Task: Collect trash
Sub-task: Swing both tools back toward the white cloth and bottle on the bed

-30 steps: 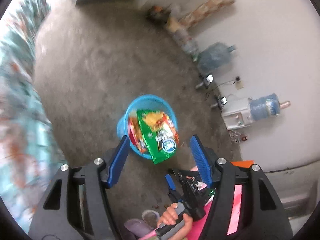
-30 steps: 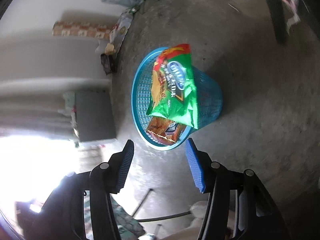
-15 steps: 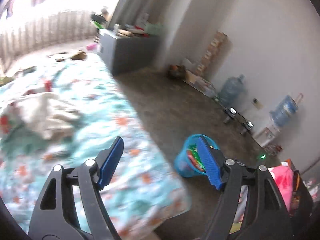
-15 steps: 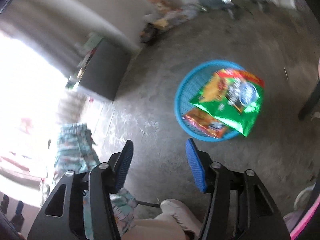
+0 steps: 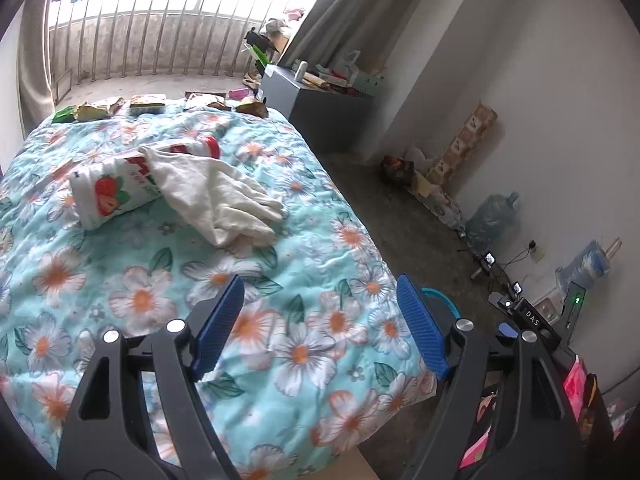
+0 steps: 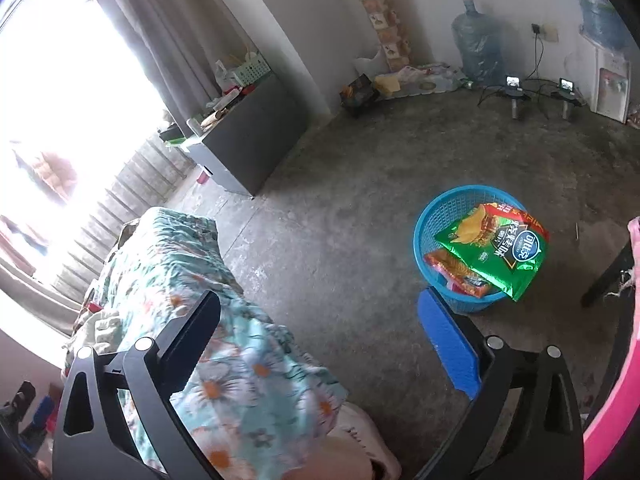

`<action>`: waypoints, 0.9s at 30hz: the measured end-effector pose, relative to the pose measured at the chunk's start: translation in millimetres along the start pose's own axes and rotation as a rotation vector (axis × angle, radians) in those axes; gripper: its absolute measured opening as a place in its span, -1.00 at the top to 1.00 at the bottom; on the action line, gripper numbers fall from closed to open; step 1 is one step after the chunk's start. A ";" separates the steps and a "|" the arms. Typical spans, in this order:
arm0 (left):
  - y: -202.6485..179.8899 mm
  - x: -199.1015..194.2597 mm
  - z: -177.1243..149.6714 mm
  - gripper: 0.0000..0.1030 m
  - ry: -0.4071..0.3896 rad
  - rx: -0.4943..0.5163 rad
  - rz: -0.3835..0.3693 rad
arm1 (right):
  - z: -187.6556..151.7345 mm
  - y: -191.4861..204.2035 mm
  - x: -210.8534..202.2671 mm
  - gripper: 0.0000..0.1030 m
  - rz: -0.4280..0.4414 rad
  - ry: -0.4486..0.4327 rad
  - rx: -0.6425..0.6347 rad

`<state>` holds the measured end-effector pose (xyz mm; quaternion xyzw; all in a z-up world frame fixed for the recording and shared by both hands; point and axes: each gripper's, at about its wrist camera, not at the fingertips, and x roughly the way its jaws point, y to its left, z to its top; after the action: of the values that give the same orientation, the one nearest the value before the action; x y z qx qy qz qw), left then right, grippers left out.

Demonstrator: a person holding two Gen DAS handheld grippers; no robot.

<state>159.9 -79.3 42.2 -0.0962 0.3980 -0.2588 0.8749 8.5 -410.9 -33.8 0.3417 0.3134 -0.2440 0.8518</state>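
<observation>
Both hand-held grippers, left [image 5: 320,328] and right [image 6: 332,344], have just been opening, empty. Next: fetch the strawberry-printed white wrapper [image 5: 116,192] from the floral-quilted bed [image 5: 280,320] for the blue plastic basket [image 6: 440,216].

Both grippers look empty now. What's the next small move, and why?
Probably reach the left gripper toward the strawberry-printed packet on the bed: its jaws, just opened, hold nothing, and the blue basket already holds the green bag.
</observation>
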 end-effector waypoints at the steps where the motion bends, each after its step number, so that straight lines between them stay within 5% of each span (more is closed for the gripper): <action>1: 3.2 -1.7 -1.7 -0.47 -0.005 -0.004 -0.001 | -1.5 5.6 -0.6 -0.87 -0.005 0.006 -0.003; 5: 18.6 -8.6 -1.9 -0.49 -0.018 -0.026 -0.003 | -6.2 21.0 -1.0 -0.87 0.053 0.063 0.003; 11: 43.3 -25.0 -4.2 -0.49 -0.053 -0.061 0.007 | -14.8 51.1 -12.9 -0.87 0.079 0.030 -0.084; 24: 120.5 -72.1 -19.1 -0.49 -0.196 -0.157 0.127 | -47.9 174.8 -26.4 -0.87 0.192 -0.039 -0.462; 27: 140.9 -74.9 -22.9 -0.49 -0.207 -0.186 0.147 | -53.0 205.7 -12.3 -0.87 0.291 0.059 -0.472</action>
<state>154.6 80.6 22.6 -0.1737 0.3338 -0.1445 0.9151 110.1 -236.3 32.9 0.1824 0.3340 -0.0295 0.9243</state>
